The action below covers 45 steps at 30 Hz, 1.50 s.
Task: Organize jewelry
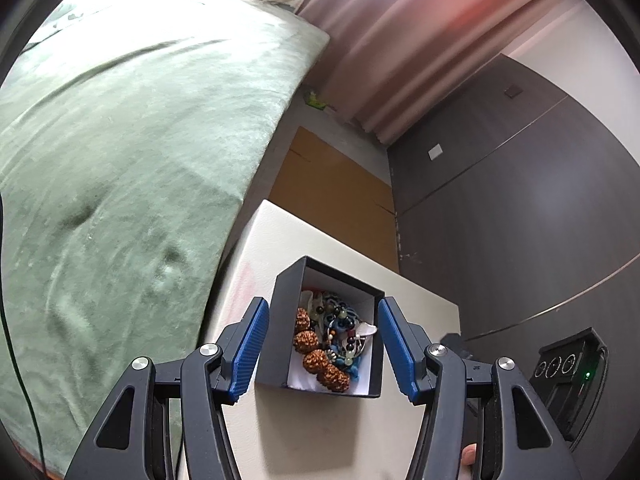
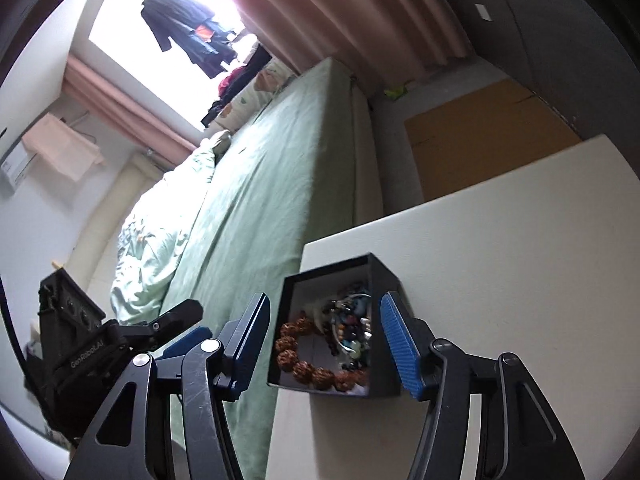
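A small dark box (image 1: 283, 320) with a white lining stands open on the white table (image 1: 340, 432). Inside lie a brown knobbly bead bracelet (image 1: 316, 360) and a tangle of coloured bead jewelry (image 1: 344, 328). My left gripper (image 1: 323, 302) is open, with a blue pad on each side of the box and a gap to its walls. In the right wrist view the same box (image 2: 384, 276) shows the bracelet (image 2: 304, 368) and beads (image 2: 352, 328). My right gripper (image 2: 324, 297) is also open, framing the box without touching it. The left gripper's body (image 2: 176, 320) shows at the left.
A bed with a green cover (image 1: 120, 160) runs along the table's left edge. A brown cardboard sheet (image 1: 336, 192) lies on the floor beyond the table. Dark cabinet doors (image 1: 520, 208) and a pink curtain (image 1: 400, 40) stand behind. The other gripper's black housing (image 1: 568, 368) is at the right.
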Each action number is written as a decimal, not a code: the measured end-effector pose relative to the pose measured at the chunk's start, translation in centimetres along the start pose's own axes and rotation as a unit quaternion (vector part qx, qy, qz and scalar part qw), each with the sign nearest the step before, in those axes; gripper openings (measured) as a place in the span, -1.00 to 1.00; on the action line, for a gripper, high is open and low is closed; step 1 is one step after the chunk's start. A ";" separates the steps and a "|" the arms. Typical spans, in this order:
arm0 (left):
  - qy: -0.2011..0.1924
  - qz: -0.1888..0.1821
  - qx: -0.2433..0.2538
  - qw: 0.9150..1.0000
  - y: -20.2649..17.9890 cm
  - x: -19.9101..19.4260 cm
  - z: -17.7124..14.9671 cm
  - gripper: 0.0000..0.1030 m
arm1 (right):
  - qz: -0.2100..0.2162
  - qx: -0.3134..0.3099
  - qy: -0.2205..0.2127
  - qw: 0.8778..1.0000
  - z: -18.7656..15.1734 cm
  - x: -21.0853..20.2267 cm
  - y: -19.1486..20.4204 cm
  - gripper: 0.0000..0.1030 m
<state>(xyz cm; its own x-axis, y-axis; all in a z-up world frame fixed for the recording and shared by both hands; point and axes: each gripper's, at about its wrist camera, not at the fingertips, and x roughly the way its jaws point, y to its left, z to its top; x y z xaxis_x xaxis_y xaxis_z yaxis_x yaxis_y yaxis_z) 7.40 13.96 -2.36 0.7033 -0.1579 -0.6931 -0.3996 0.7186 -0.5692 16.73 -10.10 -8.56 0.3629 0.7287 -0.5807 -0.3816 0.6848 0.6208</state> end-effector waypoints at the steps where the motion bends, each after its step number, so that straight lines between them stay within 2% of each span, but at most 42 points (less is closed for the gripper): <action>1: 0.000 0.000 0.002 1.000 -0.1 0.0 -0.2 0.12 | -0.008 -0.002 -0.003 1.000 -0.2 -0.5 -0.1 0.14; 6: 0.001 0.004 0.024 1.000 -1.2 -0.3 -1.5 0.15 | -0.031 -0.008 -0.012 0.999 -0.5 -2.7 -0.8 0.14; 14: -0.018 0.018 0.083 0.996 -3.8 -1.4 -4.0 0.60 | -0.066 -0.023 -0.015 0.997 -1.1 -6.3 -1.7 0.14; 22: -0.046 0.039 0.130 0.990 -5.6 -2.5 -6.5 0.64 | -0.105 -0.039 -0.017 0.994 -1.6 -9.7 -3.1 0.14; 24: -0.054 0.043 0.142 0.987 -6.0 -2.8 -7.0 0.71 | -0.113 -0.043 -0.020 0.993 -1.7 -10.5 -3.4 0.15; 26: -0.064 0.045 0.151 0.985 -6.4 -3.1 -7.5 0.80 | -0.122 -0.046 -0.022 0.991 -1.8 -11.3 -3.6 0.29; 31: -0.096 0.061 0.166 0.980 -6.5 -3.7 -9.3 0.93 | -0.156 -0.045 -0.021 0.987 -2.2 -12.6 -3.7 0.42; 33: -0.091 0.065 0.172 0.979 -6.6 -3.5 -9.9 0.93 | -0.160 -0.047 -0.018 0.986 -2.6 -12.9 -3.5 0.55; 35: -0.089 0.064 0.179 0.978 -6.9 -3.4 -10.2 0.93 | -0.163 -0.050 -0.015 0.985 -2.9 -13.2 -3.2 0.82; 38: -0.098 0.064 0.194 0.974 -7.4 -3.7 -10.8 0.93 | -0.183 -0.066 -0.021 0.981 -3.1 -13.7 -2.6 0.89; 45: -0.120 0.070 0.221 0.965 -9.1 -3.8 -11.4 0.99 | -0.180 -0.083 -0.026 0.980 -2.6 -14.7 -2.3 0.96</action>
<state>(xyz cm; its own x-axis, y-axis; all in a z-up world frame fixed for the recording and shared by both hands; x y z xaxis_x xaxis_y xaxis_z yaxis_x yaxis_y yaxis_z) 1.64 0.30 0.35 0.7981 0.0847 -0.5965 -0.2482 0.9484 -0.1973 10.07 -22.33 -2.83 0.5409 0.4419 -0.7157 -0.3518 0.8917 0.2847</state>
